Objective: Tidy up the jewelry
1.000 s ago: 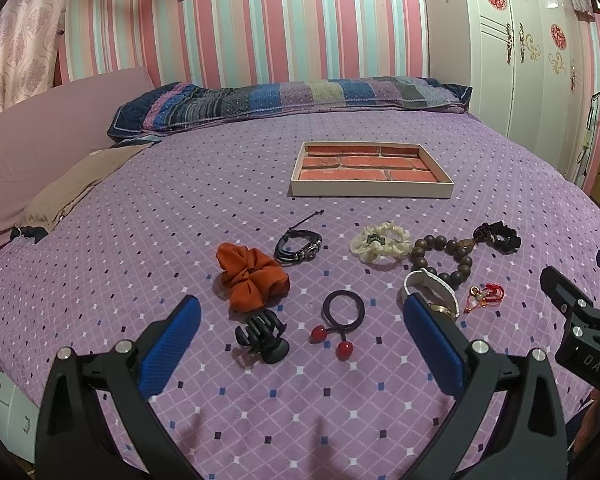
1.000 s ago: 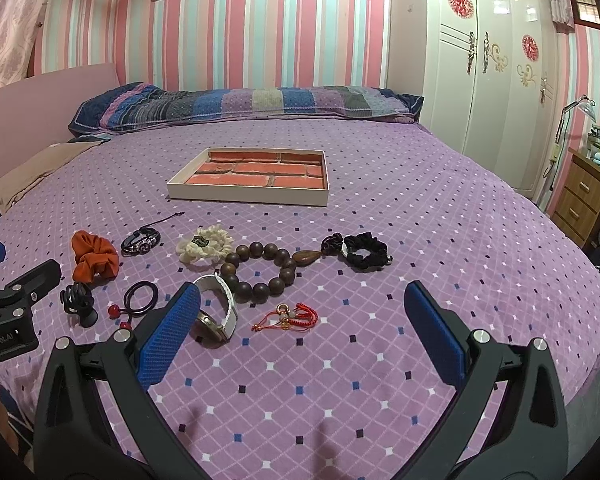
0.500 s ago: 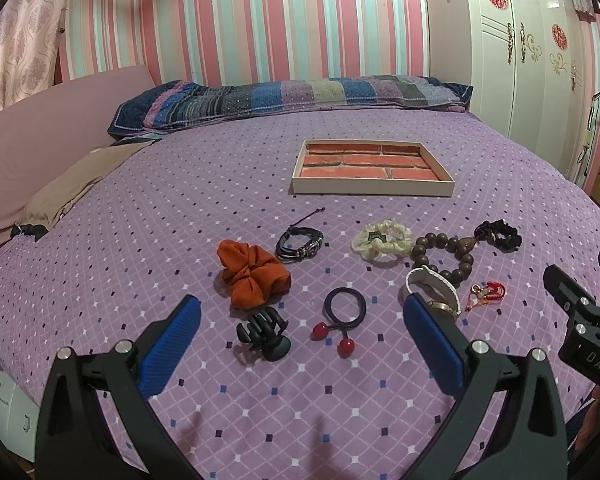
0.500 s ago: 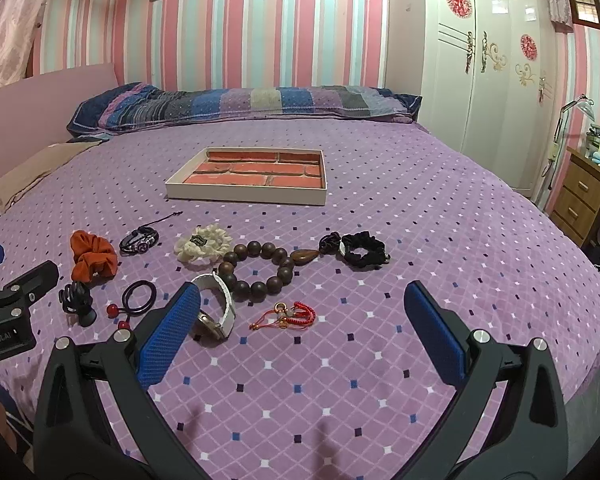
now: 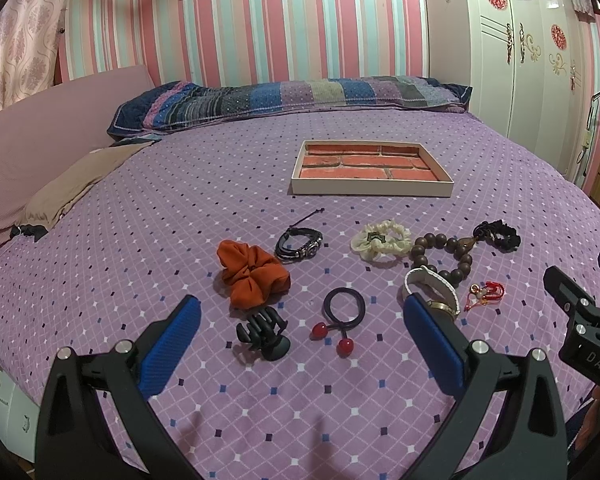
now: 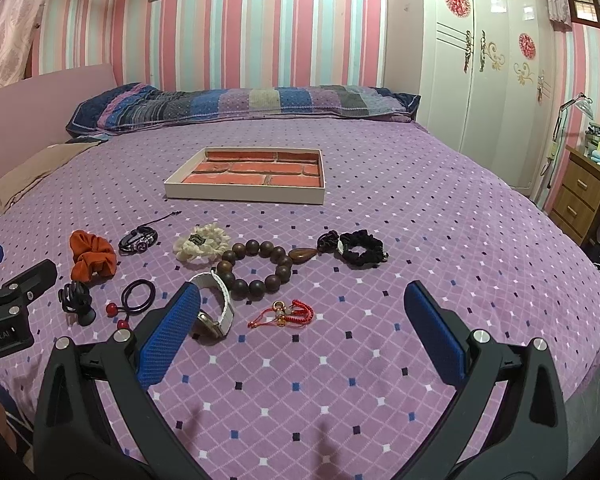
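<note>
Hovering over the bedspread [image 5: 140,208], the left gripper [image 5: 300,320] is held wide, empty. Ahead: claw clip [image 5: 263,334], hair tie [image 5: 342,308]; orange scrunchie [image 5: 250,276] at 11 o'clock; tray [image 5: 370,190] at 12, empty.

Right view: right gripper [image 6: 300,318] is likewise spread, empty. Red cord [image 6: 286,314] lies between the fingers; watch [image 6: 216,312] at 9; beads [image 6: 256,264] at 12.

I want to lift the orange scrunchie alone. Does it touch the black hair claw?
Cannot tell. In the left wrist view the orange scrunchie and black hair claw meet without a visible gap; contact is unclear.
</note>
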A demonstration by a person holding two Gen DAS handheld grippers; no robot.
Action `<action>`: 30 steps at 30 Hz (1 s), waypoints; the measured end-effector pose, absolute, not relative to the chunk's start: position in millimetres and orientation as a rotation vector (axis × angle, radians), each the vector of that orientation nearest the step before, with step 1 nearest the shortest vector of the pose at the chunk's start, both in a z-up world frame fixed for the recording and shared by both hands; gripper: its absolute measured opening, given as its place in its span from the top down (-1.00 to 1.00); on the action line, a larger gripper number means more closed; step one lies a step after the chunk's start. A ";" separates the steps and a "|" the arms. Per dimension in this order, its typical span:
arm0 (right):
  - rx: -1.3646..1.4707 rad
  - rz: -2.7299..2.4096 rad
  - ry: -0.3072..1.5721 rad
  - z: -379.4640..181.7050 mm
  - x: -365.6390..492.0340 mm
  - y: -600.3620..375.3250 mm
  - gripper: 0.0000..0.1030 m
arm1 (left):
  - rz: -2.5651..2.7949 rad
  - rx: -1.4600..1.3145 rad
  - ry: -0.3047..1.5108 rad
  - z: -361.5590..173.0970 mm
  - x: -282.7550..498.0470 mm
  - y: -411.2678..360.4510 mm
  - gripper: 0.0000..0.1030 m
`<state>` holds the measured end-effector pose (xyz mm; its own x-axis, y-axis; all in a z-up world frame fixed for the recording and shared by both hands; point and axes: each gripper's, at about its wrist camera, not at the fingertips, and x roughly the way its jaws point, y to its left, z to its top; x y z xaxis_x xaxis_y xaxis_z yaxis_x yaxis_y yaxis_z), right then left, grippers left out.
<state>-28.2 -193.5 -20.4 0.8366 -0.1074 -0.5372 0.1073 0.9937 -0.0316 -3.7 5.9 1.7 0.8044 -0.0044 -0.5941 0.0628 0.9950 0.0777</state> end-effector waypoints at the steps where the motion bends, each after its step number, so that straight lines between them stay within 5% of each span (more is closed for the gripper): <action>1: 0.000 -0.114 0.568 -20.5 -28.3 -193.5 -0.92 | -0.036 0.095 0.636 1.4 -3.6 5.8 -0.92; 30: 0.019 -0.103 0.570 -38.7 -30.3 -200.4 -0.92 | -0.071 0.047 0.650 -17.6 -3.8 20.7 -0.92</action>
<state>-30.3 -200.4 -38.7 0.8370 -0.0921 -0.5394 0.1026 0.9947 -0.0107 -3.8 20.7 -17.6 0.7937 -0.0510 -0.6062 0.0802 0.9965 0.0213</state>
